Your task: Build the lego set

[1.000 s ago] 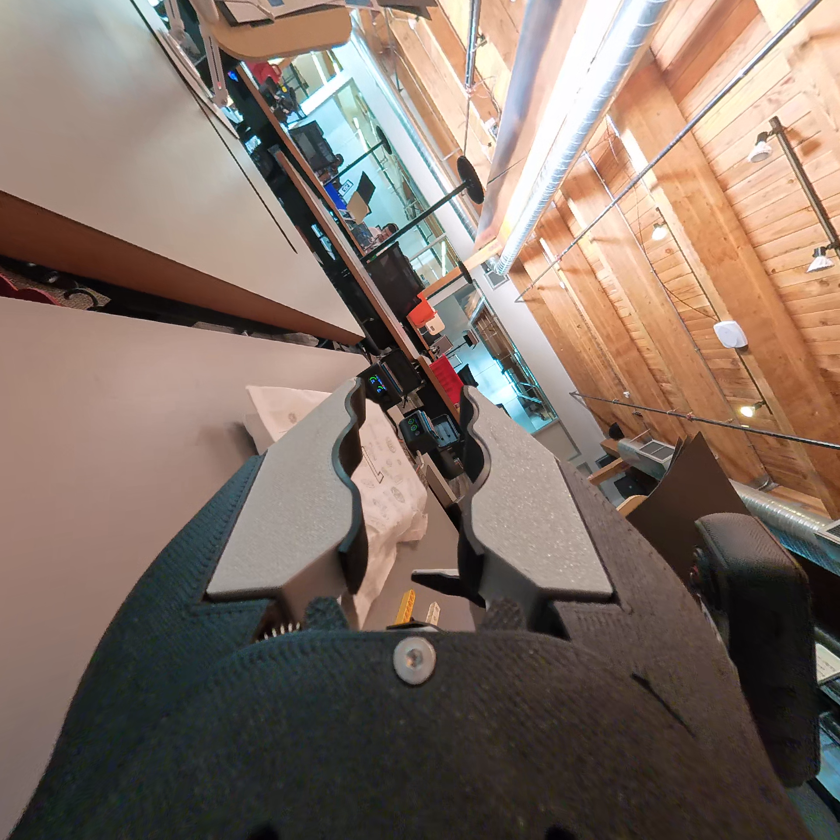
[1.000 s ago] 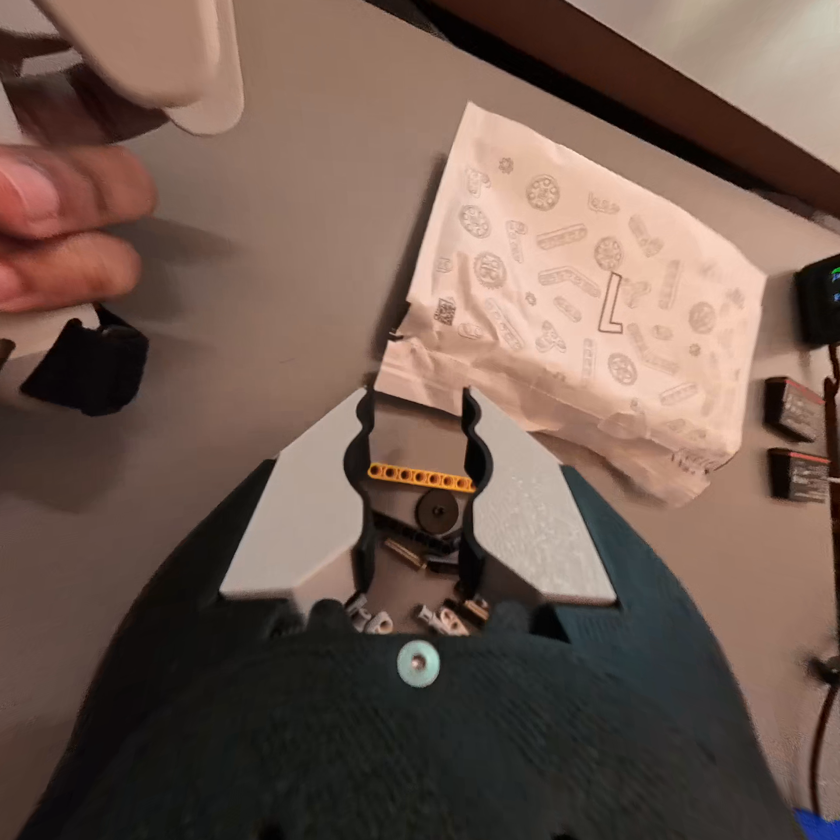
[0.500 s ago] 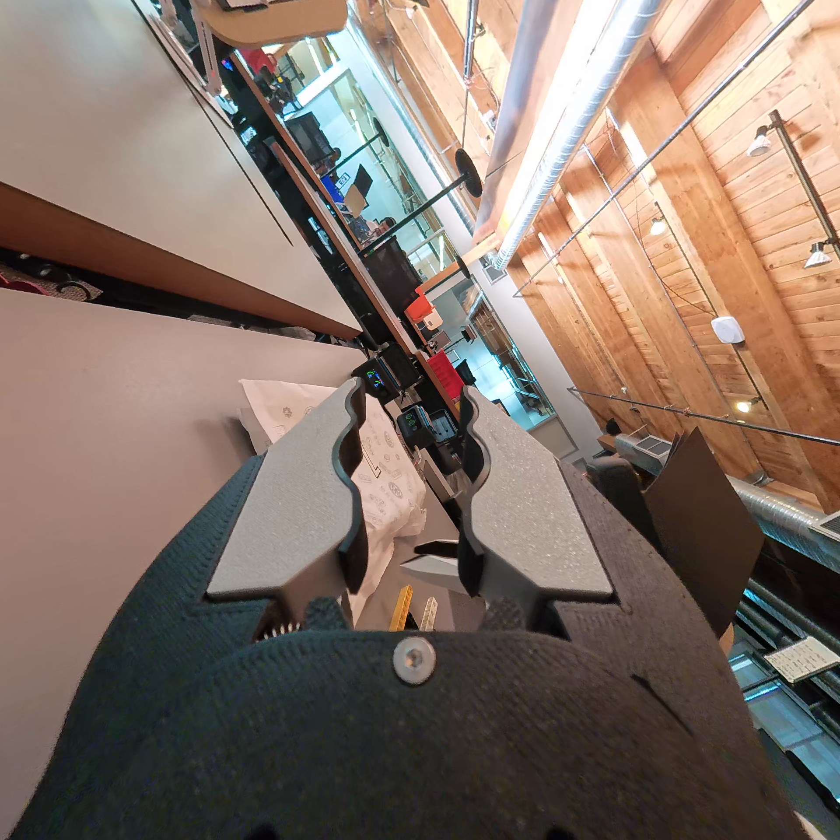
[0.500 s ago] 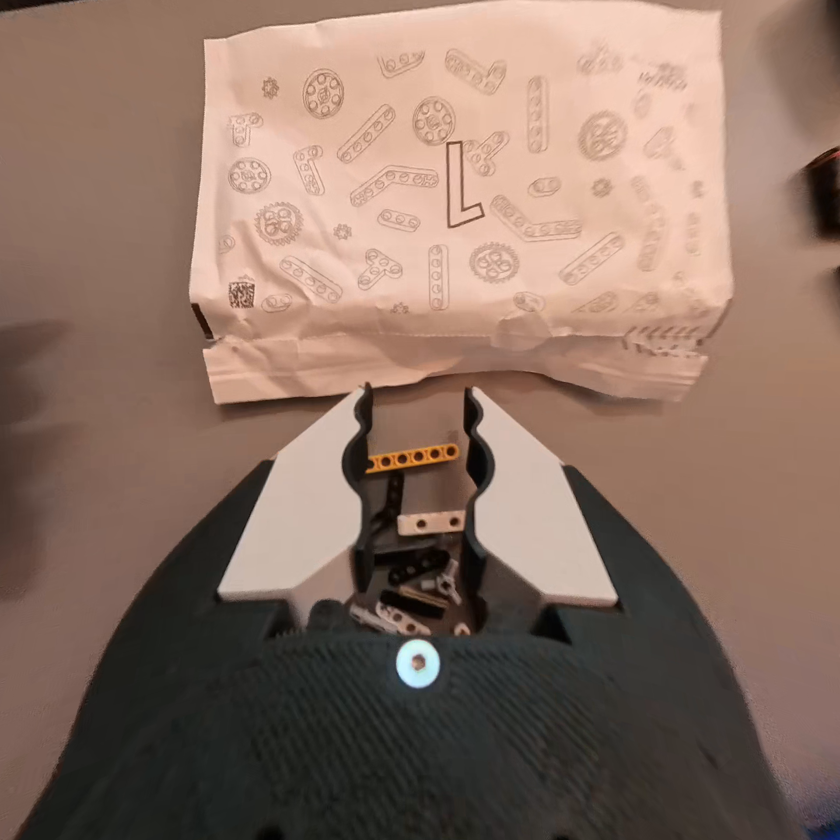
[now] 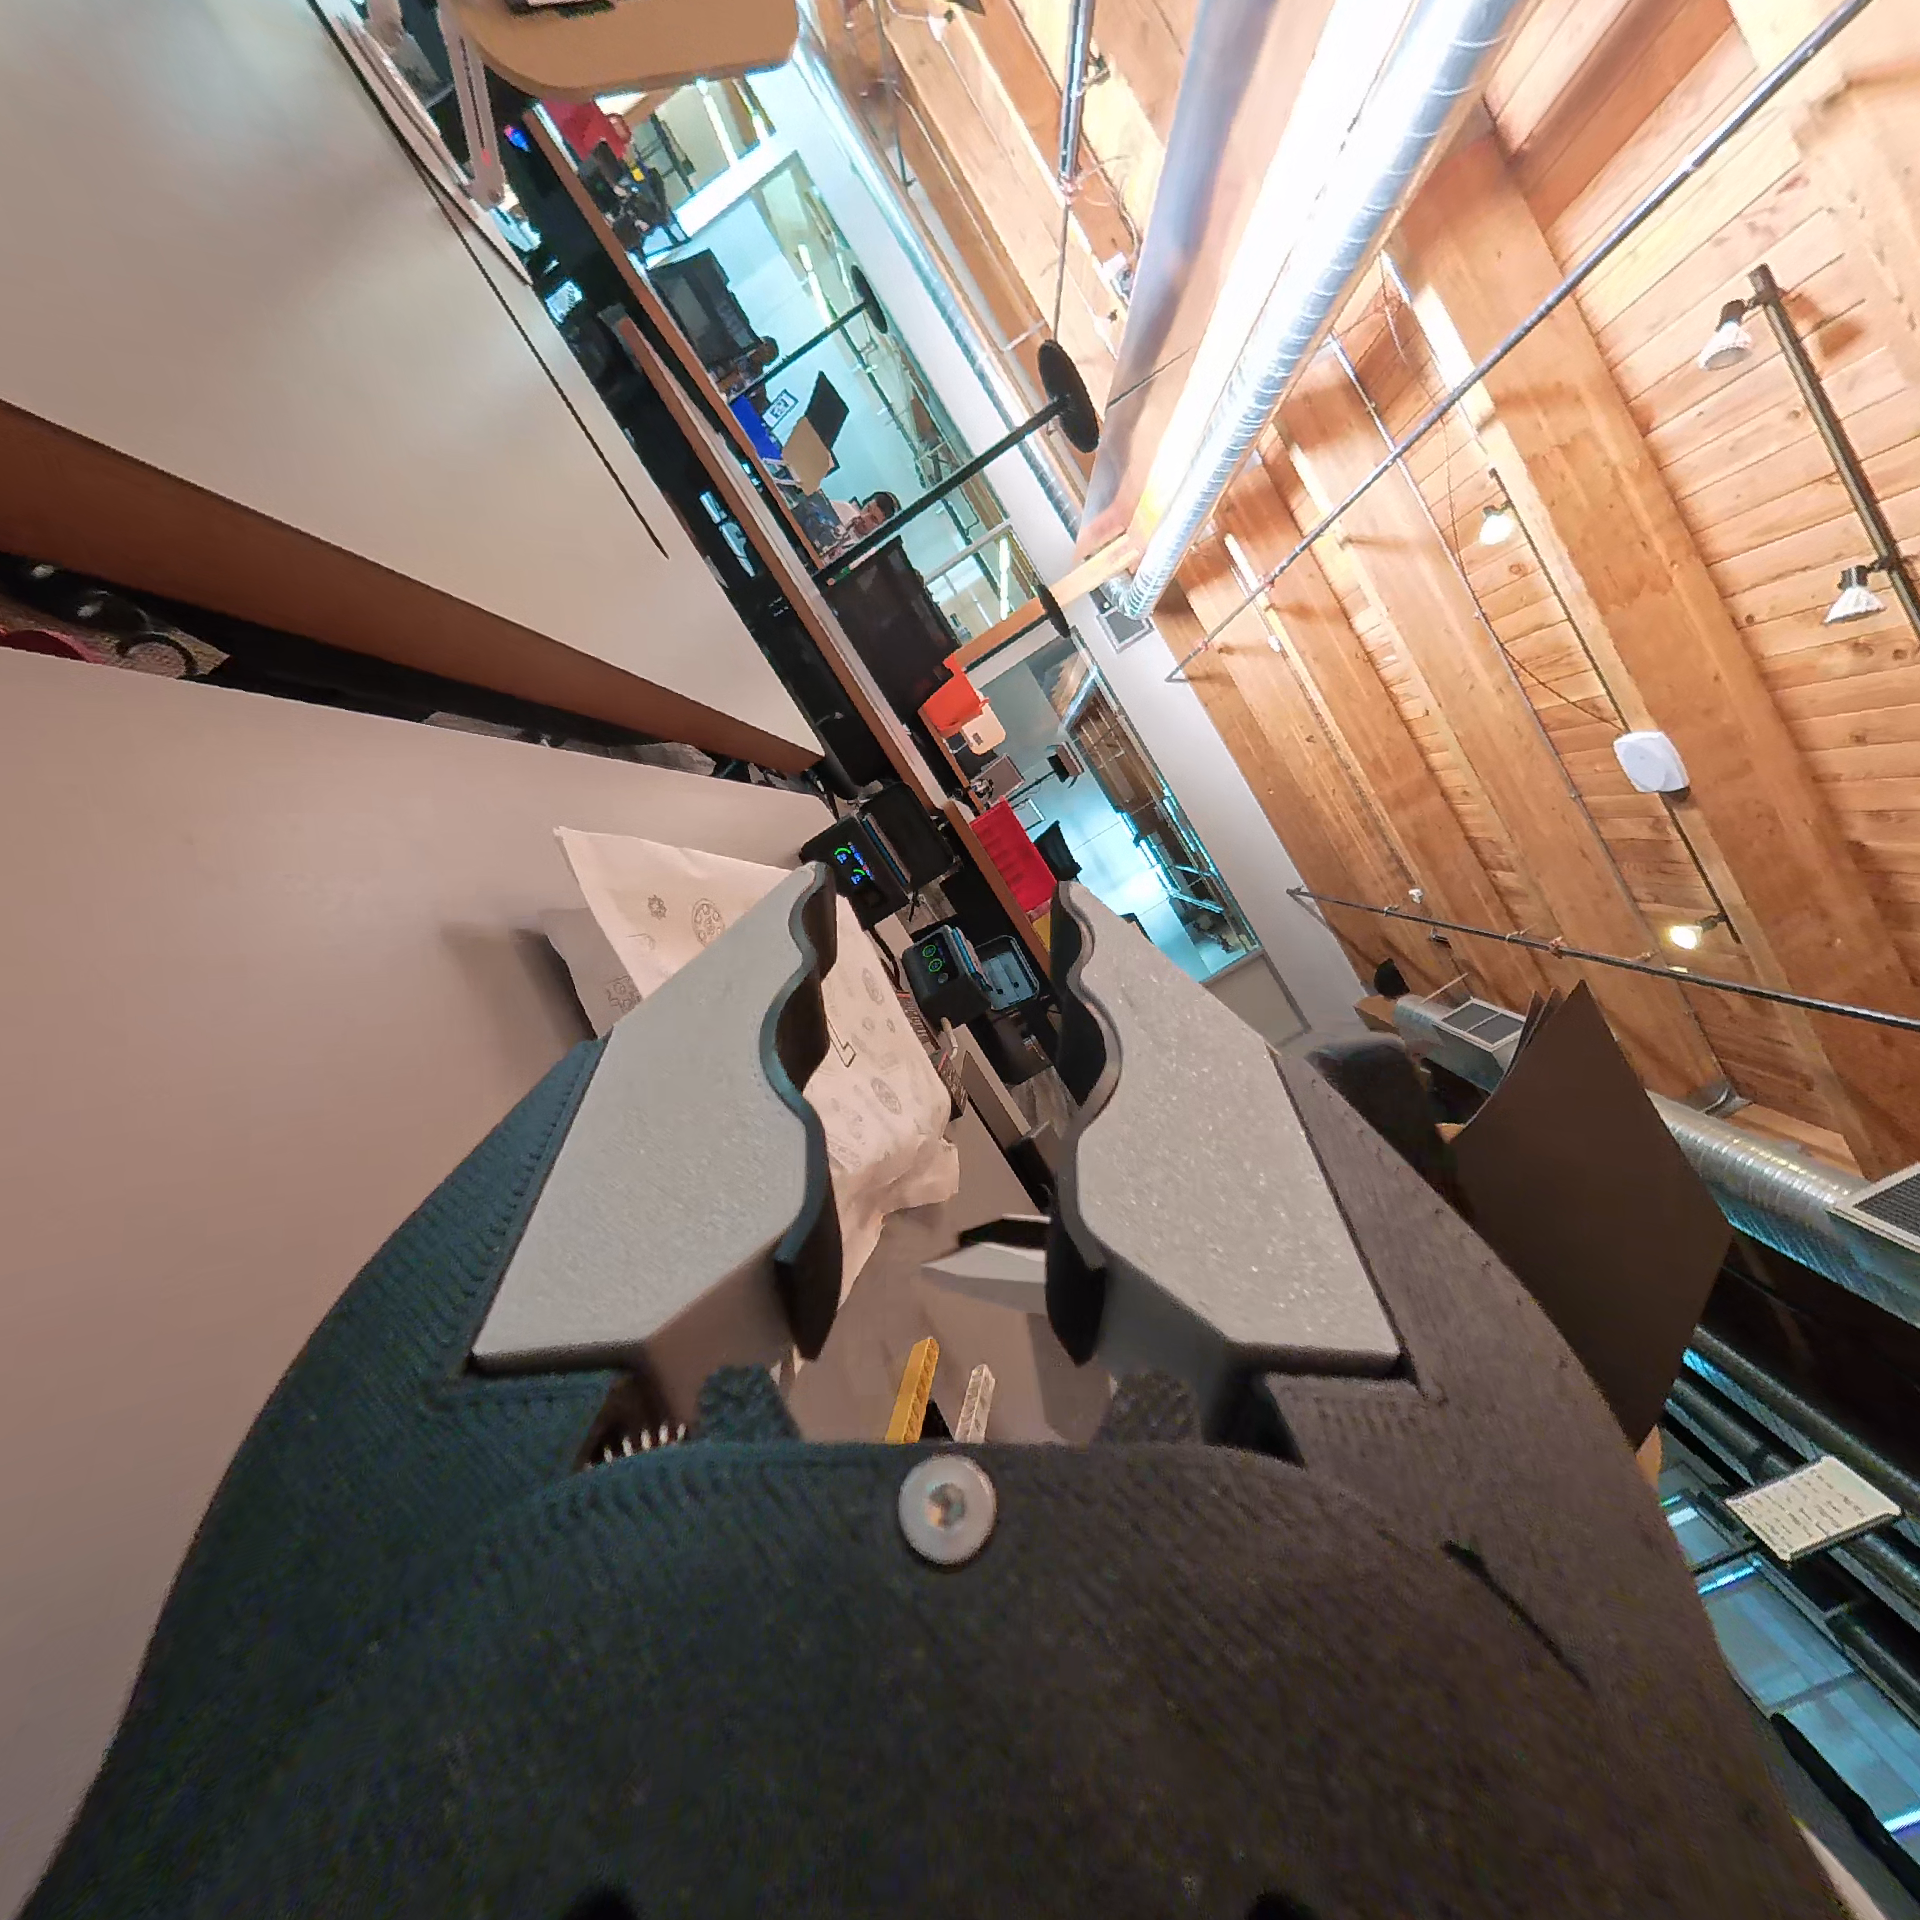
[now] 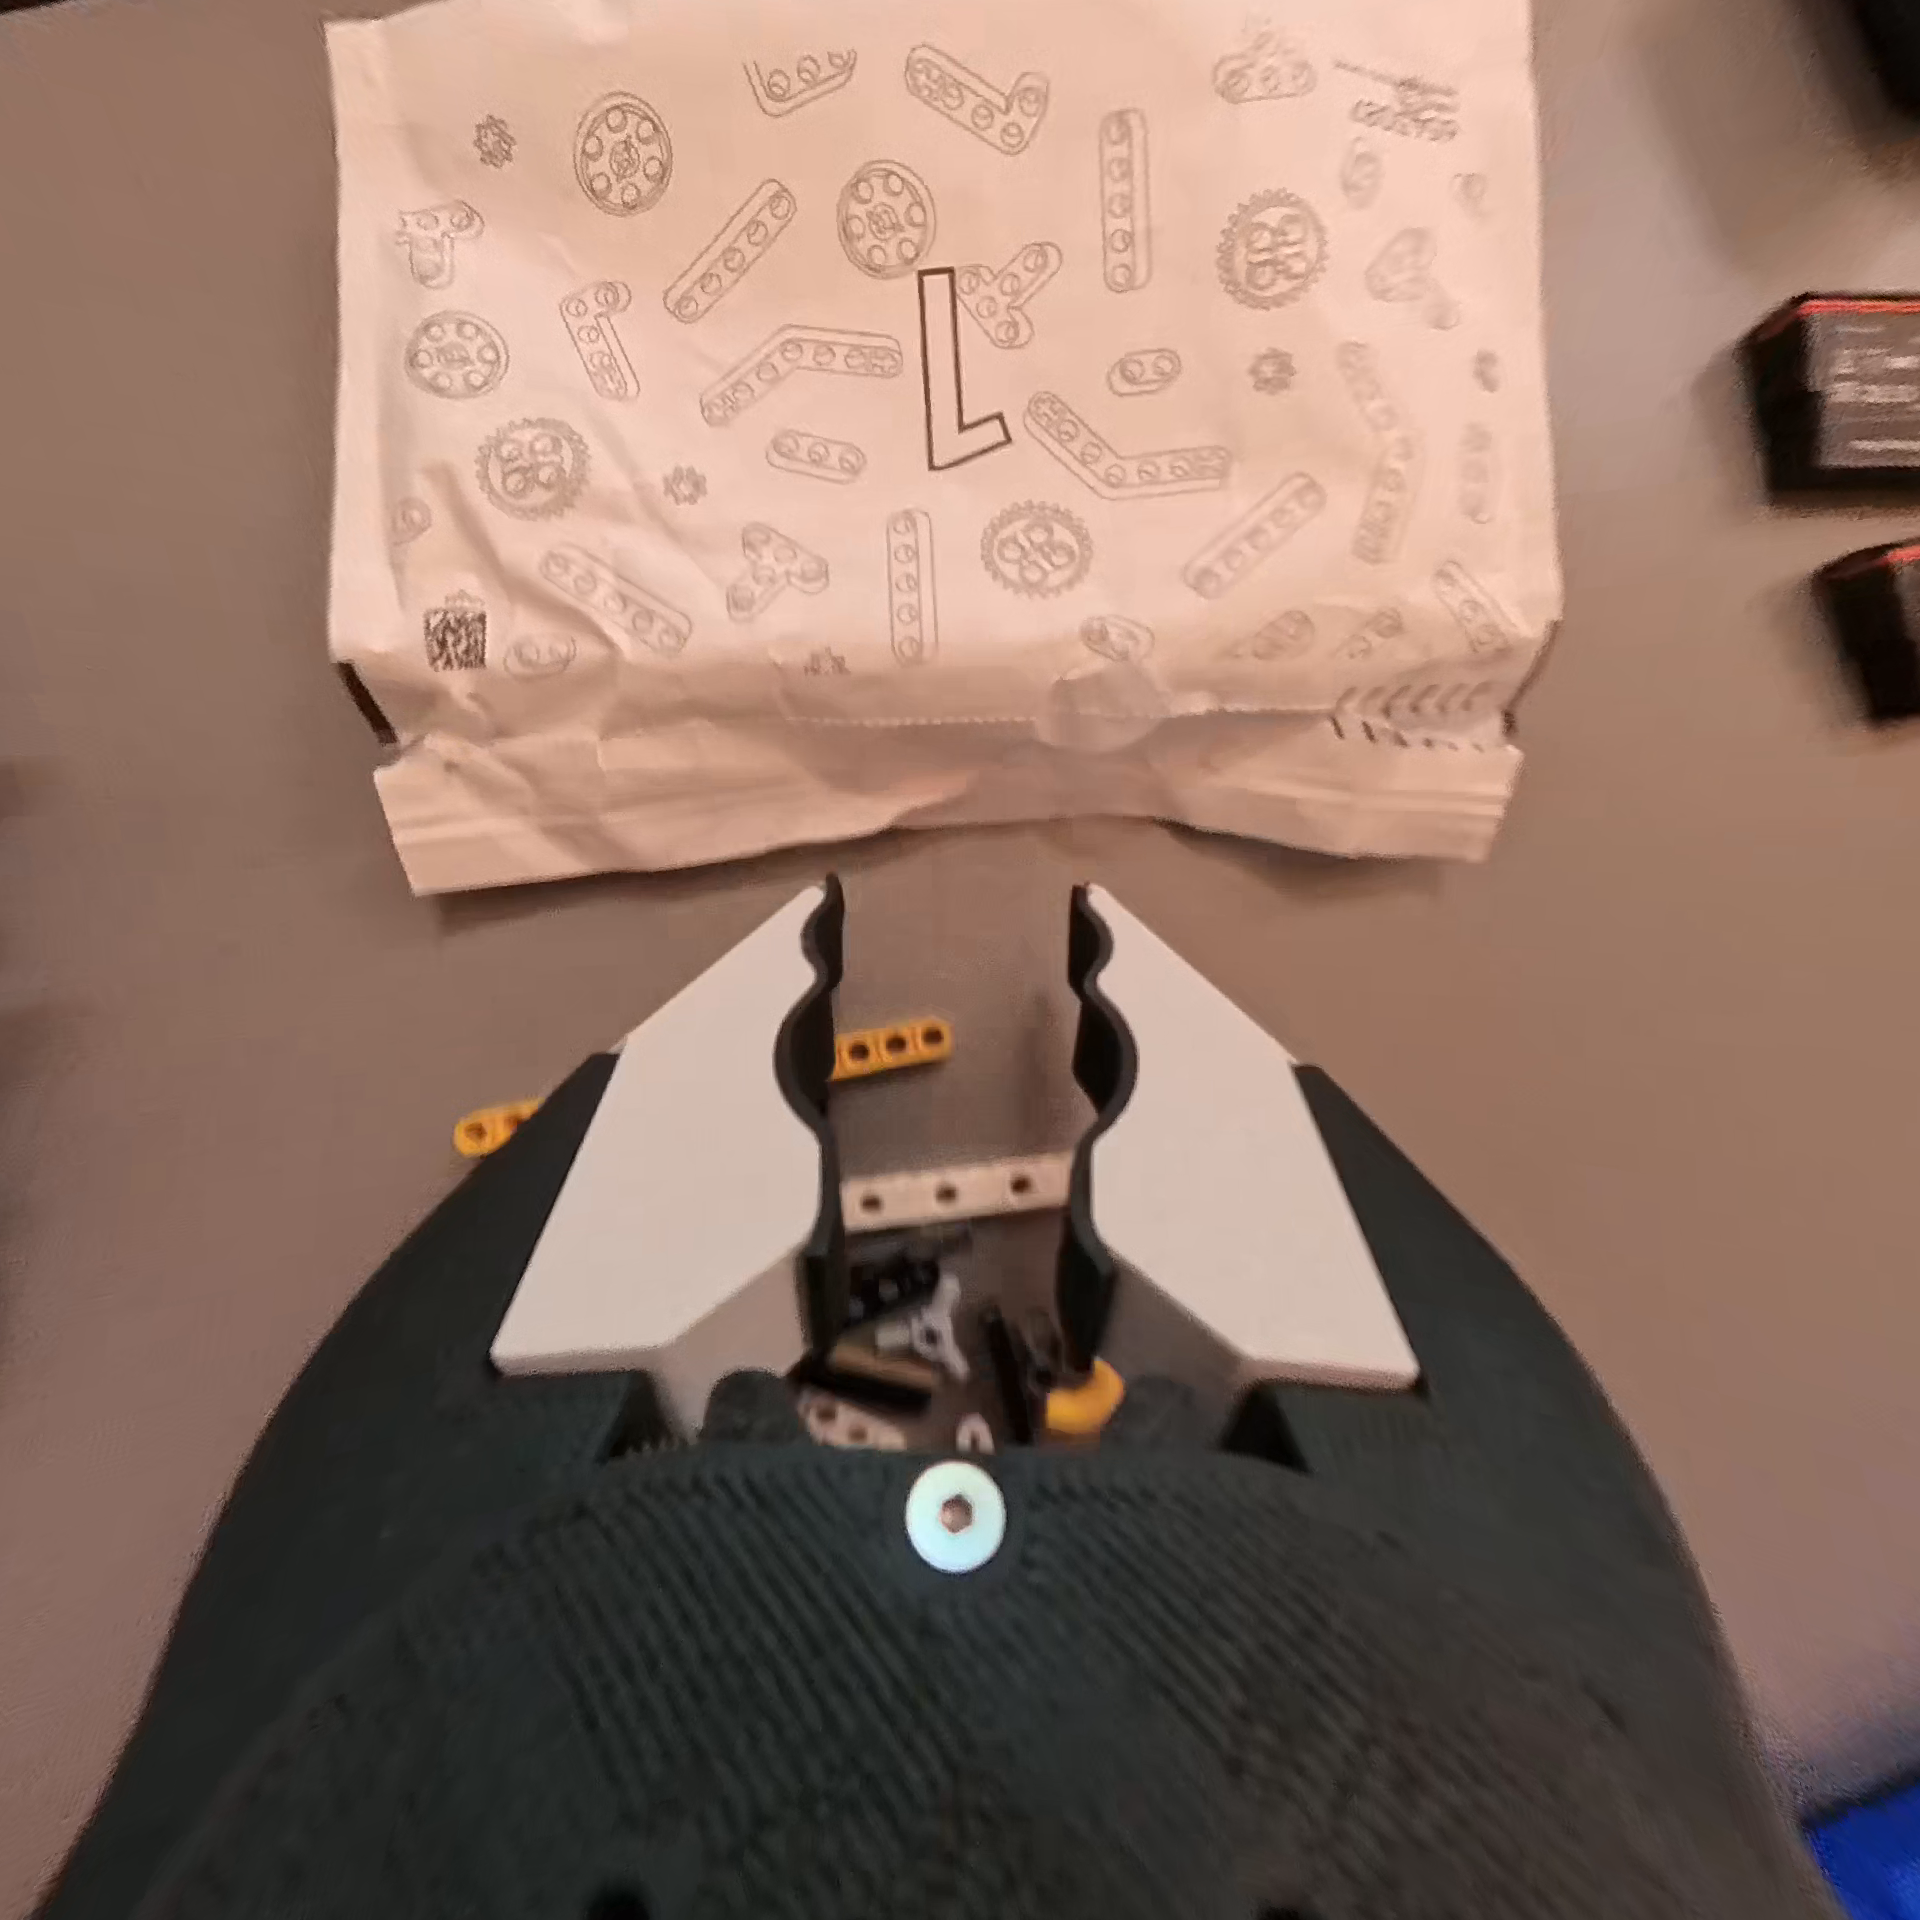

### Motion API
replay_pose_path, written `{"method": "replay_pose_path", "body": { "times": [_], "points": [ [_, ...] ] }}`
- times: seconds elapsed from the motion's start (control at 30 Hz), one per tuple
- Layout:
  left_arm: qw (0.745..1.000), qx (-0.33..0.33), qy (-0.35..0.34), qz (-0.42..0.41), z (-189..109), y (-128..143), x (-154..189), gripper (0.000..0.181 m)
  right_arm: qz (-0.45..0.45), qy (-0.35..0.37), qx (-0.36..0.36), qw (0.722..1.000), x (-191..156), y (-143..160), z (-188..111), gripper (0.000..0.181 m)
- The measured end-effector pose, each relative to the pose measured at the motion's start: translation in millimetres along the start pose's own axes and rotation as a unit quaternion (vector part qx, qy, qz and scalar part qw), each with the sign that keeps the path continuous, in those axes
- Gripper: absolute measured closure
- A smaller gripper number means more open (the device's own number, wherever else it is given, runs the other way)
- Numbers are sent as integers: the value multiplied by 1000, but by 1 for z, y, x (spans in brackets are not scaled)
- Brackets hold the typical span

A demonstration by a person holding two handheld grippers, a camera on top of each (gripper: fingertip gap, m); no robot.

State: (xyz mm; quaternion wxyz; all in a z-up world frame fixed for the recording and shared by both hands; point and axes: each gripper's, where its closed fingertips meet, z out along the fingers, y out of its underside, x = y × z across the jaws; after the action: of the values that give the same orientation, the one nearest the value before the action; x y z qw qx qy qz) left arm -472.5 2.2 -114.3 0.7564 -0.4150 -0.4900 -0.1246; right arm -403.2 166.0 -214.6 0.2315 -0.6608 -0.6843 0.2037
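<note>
My right gripper [image 6: 951, 899] is open and empty. It hangs over a small heap of loose lego parts on the grey table [image 6: 166, 520]. An orange beam with holes [image 6: 894, 1044] lies partly behind its left finger. A white beam [image 6: 951, 1195] lies between the fingers, with black and grey small pieces [image 6: 914, 1320] and an orange round piece [image 6: 1081, 1397] nearer the base. A white printed paper bag [image 6: 935, 416] lies just beyond the fingertips. My left gripper [image 5: 940, 914] is open and empty, tilted sideways low over the table. The orange beam [image 5: 914, 1387], white beam [image 5: 975, 1403] and bag [image 5: 883, 1091] show between its fingers.
Two black battery-like blocks [image 6: 1839, 405] lie right of the bag. Small black devices with lit screens [image 5: 868, 862] stand past the bag in the left wrist view. The other gripper's grey finger [image 5: 987, 1273] shows there too. A brown desk edge [image 5: 416, 623] runs behind. About 20 centimeters separates my left fingertips from my right.
My right gripper swung to face the bag squarely and moved closer over the parts; the hand seen earlier left its view. My left gripper barely moved; the other gripper's black body left its right side.
</note>
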Motion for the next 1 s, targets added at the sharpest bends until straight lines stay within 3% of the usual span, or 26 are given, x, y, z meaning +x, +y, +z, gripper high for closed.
{"method": "replay_pose_path", "body": {
  "times": [0.2,0.37,0.5,0.6,0.77,1.0],
  "points": [
    [1000,-10,11,14,0,5,6,143,-10,40,56,998,32,8,-97,139],
    [997,-39,50,41,2,18,24,143,-30,153,80,985,122,20,-208,141],
    [990,-87,92,60,4,41,42,143,-43,211,26,976,202,69,-266,150],
    [984,-107,116,85,2,56,55,143,-31,218,-25,975,243,126,-281,154],
    [973,-132,140,127,3,78,69,143,-40,213,-125,968,276,218,-281,152],
    [969,-124,149,151,5,83,74,143,-46,167,-203,964,300,279,-258,141]
  ]
}}
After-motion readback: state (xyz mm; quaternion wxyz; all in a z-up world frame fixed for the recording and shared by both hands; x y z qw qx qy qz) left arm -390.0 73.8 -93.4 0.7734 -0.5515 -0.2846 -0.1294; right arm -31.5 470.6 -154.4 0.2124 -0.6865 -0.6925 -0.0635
